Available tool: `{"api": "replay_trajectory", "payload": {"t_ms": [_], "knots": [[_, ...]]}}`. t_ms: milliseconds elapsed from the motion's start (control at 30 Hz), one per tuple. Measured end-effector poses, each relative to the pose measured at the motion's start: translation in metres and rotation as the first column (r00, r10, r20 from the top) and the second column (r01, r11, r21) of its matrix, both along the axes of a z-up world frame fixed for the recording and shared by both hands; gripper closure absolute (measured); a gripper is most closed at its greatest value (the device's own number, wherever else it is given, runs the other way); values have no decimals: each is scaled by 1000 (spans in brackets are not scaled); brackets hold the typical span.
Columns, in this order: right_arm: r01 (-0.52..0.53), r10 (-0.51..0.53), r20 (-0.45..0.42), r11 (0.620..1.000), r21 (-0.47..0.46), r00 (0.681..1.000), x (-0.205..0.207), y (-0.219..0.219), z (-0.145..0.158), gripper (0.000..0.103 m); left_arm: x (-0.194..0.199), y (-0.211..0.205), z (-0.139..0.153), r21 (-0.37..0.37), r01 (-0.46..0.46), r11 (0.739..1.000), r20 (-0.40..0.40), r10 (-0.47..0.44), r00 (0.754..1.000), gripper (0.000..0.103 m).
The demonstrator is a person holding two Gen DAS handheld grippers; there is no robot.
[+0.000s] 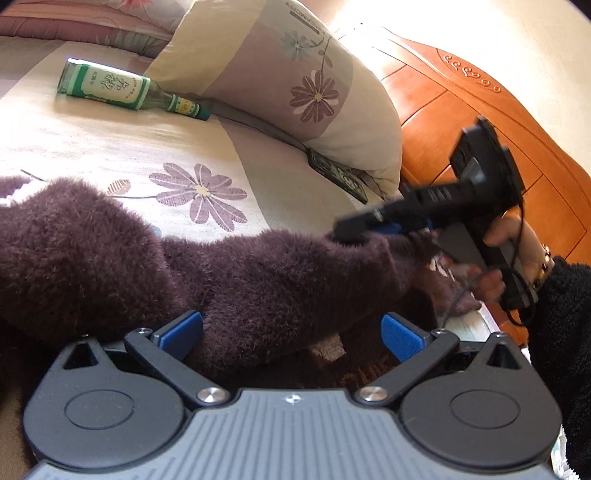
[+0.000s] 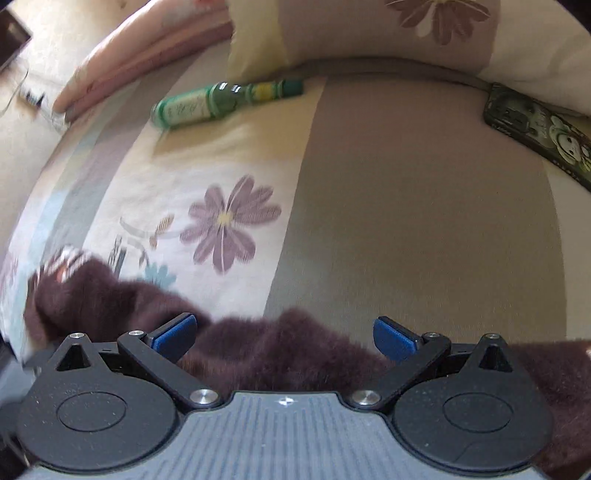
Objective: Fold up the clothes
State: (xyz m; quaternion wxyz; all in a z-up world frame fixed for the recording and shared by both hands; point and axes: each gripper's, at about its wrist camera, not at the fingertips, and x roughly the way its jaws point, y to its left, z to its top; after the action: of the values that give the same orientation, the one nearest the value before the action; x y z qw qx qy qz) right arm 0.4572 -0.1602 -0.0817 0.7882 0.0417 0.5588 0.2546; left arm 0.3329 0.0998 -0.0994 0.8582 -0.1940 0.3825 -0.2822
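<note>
A fuzzy dark purple sweater (image 1: 240, 280) lies rumpled across the flowered bed sheet (image 1: 110, 147). My left gripper (image 1: 291, 338) is open, its blue pads (image 1: 181, 334) wide apart with a sweater sleeve lying between them. The right gripper (image 1: 343, 230), held by a hand (image 1: 517, 251) in a black fuzzy sleeve, hovers over the far end of that sleeve. In the right wrist view the right gripper (image 2: 284, 336) is open, and the sweater (image 2: 277, 350) is bunched low between and under its fingers. That view is blurred.
A green glass bottle (image 1: 122, 90) (image 2: 214, 103) lies on the sheet near a flowered pillow (image 1: 295, 85) (image 2: 406, 33). A dark phone case (image 1: 340, 175) (image 2: 543, 129) pokes out from under the pillow. An orange wooden headboard (image 1: 480, 110) stands at the right.
</note>
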Motion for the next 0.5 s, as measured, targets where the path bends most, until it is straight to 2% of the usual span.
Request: {"api": "replay_trajectory", "payload": {"t_ms": [100, 333, 500], "knots": [[-71, 70, 17, 997, 38, 997, -32, -5, 10, 0, -2, 4, 9, 1, -14, 1000, 25, 14, 1000, 1], [-97, 93, 44, 989, 112, 995, -92, -21, 22, 0, -6, 3, 18, 36, 1, 999, 50, -3, 999, 1], [-182, 174, 101, 981, 71, 980, -108, -14, 16, 0, -8, 1, 22, 48, 9, 999, 68, -12, 998, 1]]}}
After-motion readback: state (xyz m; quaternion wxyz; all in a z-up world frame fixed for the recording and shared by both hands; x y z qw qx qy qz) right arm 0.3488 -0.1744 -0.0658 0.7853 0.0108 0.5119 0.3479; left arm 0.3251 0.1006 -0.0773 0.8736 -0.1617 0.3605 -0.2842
